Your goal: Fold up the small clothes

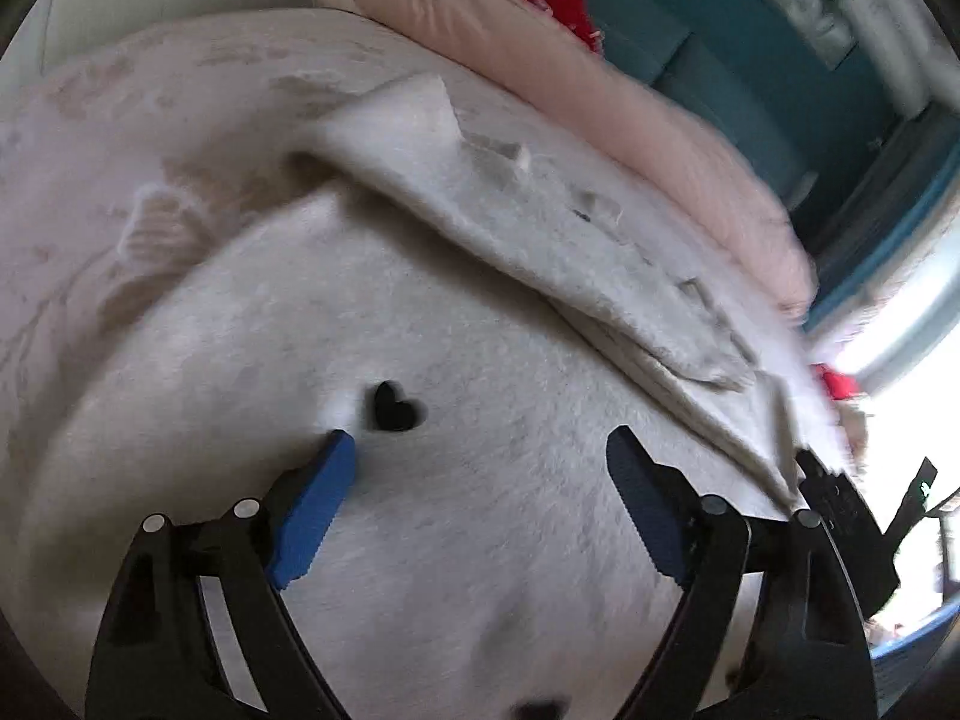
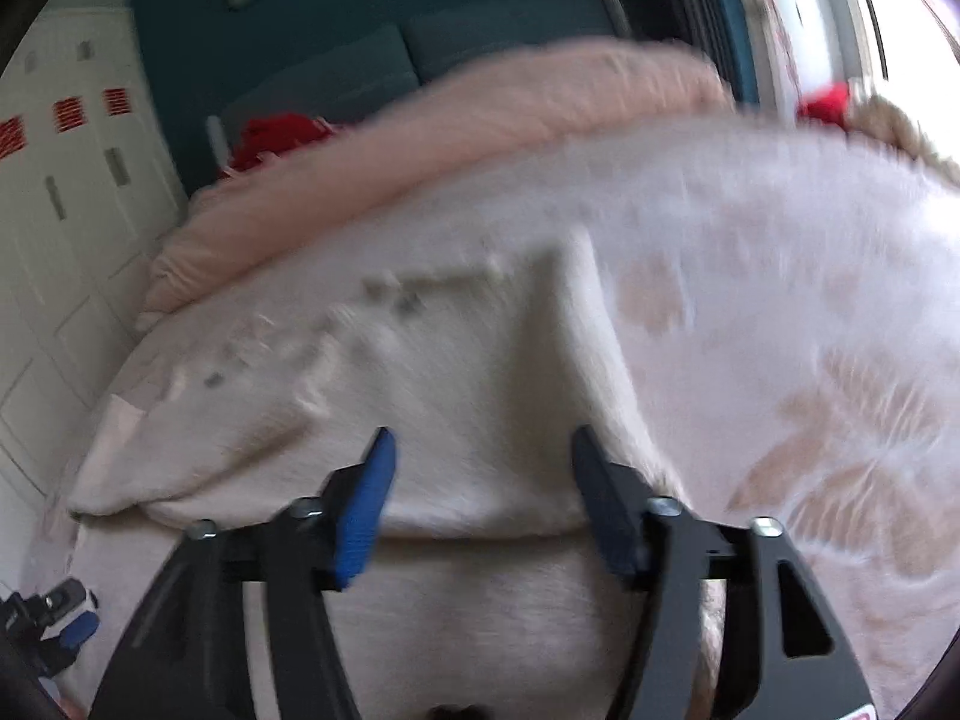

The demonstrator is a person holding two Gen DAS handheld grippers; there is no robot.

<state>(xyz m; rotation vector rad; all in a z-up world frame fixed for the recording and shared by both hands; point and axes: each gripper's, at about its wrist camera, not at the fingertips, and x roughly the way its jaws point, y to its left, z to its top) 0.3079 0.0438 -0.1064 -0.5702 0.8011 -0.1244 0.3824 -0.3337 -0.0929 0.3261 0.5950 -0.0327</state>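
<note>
A fluffy white garment (image 1: pixel 420 420) lies on the bed, with a small black heart (image 1: pixel 396 407) on it and one flap (image 1: pixel 510 228) folded over its upper part. My left gripper (image 1: pixel 480 444) is open just above it, and its left blue pad (image 1: pixel 318 504) is near the heart. In the right wrist view the same garment (image 2: pixel 480 390) is blurred, with a raised fold (image 2: pixel 570 312) running up the middle. My right gripper (image 2: pixel 480 444) is open and empty over the garment's near edge. The right gripper (image 1: pixel 840 498) shows at the right edge of the left view.
The bed cover (image 1: pixel 120 180) is pale pink with a faint leaf print. A pink duvet (image 1: pixel 630 108) is bunched along the far side, with a red cloth (image 1: pixel 558 0) behind it. White cupboard doors (image 2: pixel 60 210) stand left; a bright window (image 2: pixel 900 12) is right.
</note>
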